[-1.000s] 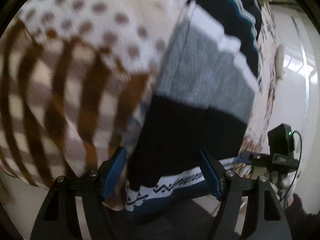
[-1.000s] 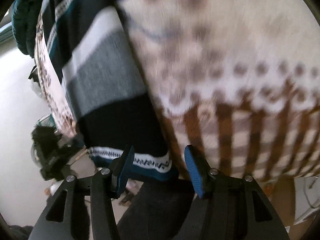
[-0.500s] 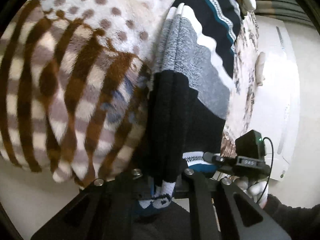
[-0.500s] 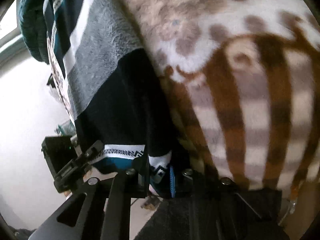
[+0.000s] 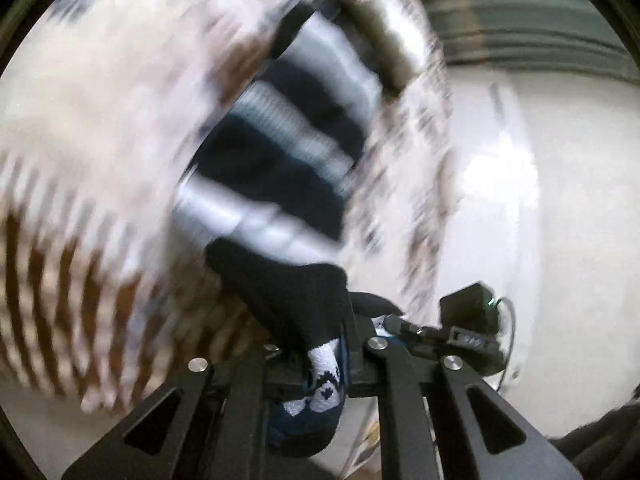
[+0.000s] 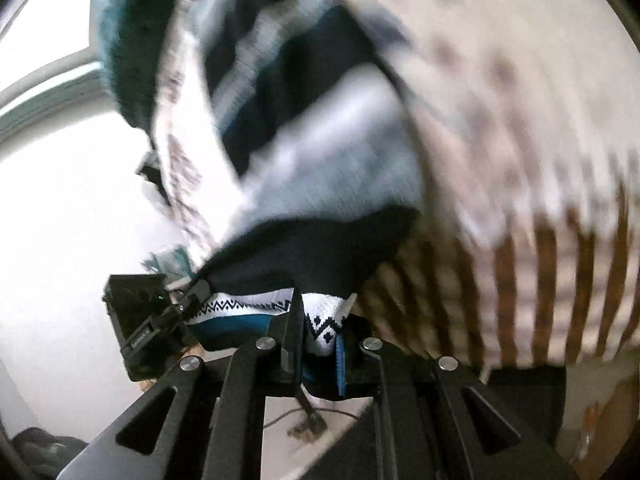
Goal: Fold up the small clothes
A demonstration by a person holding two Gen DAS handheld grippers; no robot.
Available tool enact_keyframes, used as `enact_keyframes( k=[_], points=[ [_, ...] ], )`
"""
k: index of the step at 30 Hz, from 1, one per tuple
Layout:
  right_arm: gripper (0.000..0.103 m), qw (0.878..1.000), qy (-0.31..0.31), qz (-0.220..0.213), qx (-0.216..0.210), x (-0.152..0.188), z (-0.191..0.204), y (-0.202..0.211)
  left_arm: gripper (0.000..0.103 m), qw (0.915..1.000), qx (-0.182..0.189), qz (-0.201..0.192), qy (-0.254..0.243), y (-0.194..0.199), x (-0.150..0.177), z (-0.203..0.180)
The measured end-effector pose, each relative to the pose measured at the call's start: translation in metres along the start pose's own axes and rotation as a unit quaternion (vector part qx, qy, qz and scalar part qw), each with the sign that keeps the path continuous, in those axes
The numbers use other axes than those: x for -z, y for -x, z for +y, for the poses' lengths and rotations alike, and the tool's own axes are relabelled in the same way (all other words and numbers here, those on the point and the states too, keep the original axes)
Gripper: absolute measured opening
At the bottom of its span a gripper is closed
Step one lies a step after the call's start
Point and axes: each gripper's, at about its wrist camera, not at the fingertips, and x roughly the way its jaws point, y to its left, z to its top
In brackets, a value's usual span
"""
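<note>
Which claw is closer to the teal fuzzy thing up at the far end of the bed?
The right one, probably. The teal fuzzy thing shows only beyond the right claw, far past the striped garment it pinches. The left claw pinches the same hem, farther over.

Fleecy blanket (image 5: 100, 128), cream with brown dots and brown stripes, blurred. Teal plush heap (image 6: 128, 48) at far edge. Pale floor (image 5: 580, 220) beside. Cable (image 6: 308, 420) lying on floor below.

A small black device (image 6: 138, 332) in the right wrist view bears pale lettering along its lower edge, too blurred to read. In the left wrist view its small display (image 5: 466, 338) shows digits, also illegible.
</note>
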Motion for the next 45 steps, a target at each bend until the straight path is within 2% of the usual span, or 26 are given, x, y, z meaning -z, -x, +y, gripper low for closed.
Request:
enact_keyframes(
  k=[4,6,9,12,15,17,19,20,22,24,27,29,32,34,36,38,39,41,43,45],
  points=[
    [0.012,0.997,0.037,-0.066,-0.031,-0.063,0.057,0.04,0.008,0.9982,0.035,-0.042,-0.023,-0.005,-0.07,-0.034],
    [0.012,0.994,0.053,-0.095,-0.029,-0.1,0.079,0.051,0.008,0.9969,0.045,-0.055,-0.034,-0.017,-0.118,-0.045],
    [0.012,0.99,0.067,-0.127,-0.016,-0.16,0.109,0.054,0.008,0.9964,0.042,-0.062,-0.039,-0.035,-0.177,-0.046],
    [0.012,0.987,0.064,-0.146,0.004,-0.225,0.127,0.045,0.009,0.9969,0.022,-0.064,-0.039,-0.061,-0.237,-0.048],
    [0.012,0.987,0.04,-0.155,0.017,-0.293,0.138,0.025,0.011,0.9983,-0.002,-0.044,-0.037,-0.09,-0.292,-0.042],
    [0.015,0.988,0.018,-0.151,0.019,-0.325,0.137,0.016,0.02,0.9992,-0.01,-0.033,-0.021,-0.101,-0.311,-0.032],
    [0.017,0.989,-0.001,-0.148,0.021,-0.358,0.134,0.008,0.061,0.9996,-0.002,-0.029,-0.001,-0.112,-0.33,-0.023],
    [0.02,0.989,-0.009,-0.146,0.017,-0.371,0.132,0.003,0.066,0.9995,0.007,-0.031,0.006,-0.114,-0.336,-0.019],
    [0.026,0.989,-0.021,-0.142,0.019,-0.391,0.132,-0.005,0.067,0.999,0.02,-0.033,0.024,-0.118,-0.345,-0.01],
    [0.058,0.988,-0.018,-0.149,0.024,-0.394,0.135,-0.007,0.067,0.9987,0.019,-0.035,0.033,-0.119,-0.349,-0.002],
    [0.072,0.986,-0.009,-0.166,0.024,-0.397,0.14,-0.001,0.067,0.9984,0.017,-0.043,0.031,-0.106,-0.346,0.003],
    [0.072,0.985,-0.004,-0.168,0.037,-0.394,0.141,0.005,0.067,0.9984,0.011,-0.053,0.016,-0.094,-0.342,-0.001],
    [0.072,0.983,0.027,-0.163,0.075,-0.373,0.141,0.021,0.067,0.9969,-0.023,-0.067,-0.035,-0.071,-0.325,-0.013],
    [0.079,0.982,0.052,-0.152,0.1,-0.354,0.135,0.03,0.067,0.9937,-0.048,-0.079,-0.063,-0.052,-0.299,-0.019],
    [0.088,0.979,0.068,-0.136,0.134,-0.337,0.123,0.036,0.068,0.9918,-0.067,-0.084,-0.068,-0.036,-0.261,-0.017],
    [0.092,0.976,0.081,-0.115,0.166,-0.321,0.108,0.04,0.07,0.9916,-0.081,-0.083,-0.057,-0.03,-0.228,-0.011],
    [0.094,0.976,0.084,-0.105,0.173,-0.315,0.102,0.041,0.07,0.9923,-0.085,-0.08,-0.041,-0.027,-0.202,-0.004],
    [0.098,0.977,0.091,-0.08,0.176,-0.309,0.088,0.041,0.071,0.9939,-0.08,-0.075,-0.007,-0.032,-0.172,0.007],
    [0.099,0.979,0.096,-0.056,0.169,-0.31,0.076,0.038,0.072,0.9955,-0.052,-0.068,0.042,-0.044,-0.136,0.02],
    [0.099,0.983,0.099,-0.04,0.15,-0.319,0.068,0.033,0.079,0.9952,-0.016,-0.063,0.074,-0.065,-0.112,0.026]
  ],
)
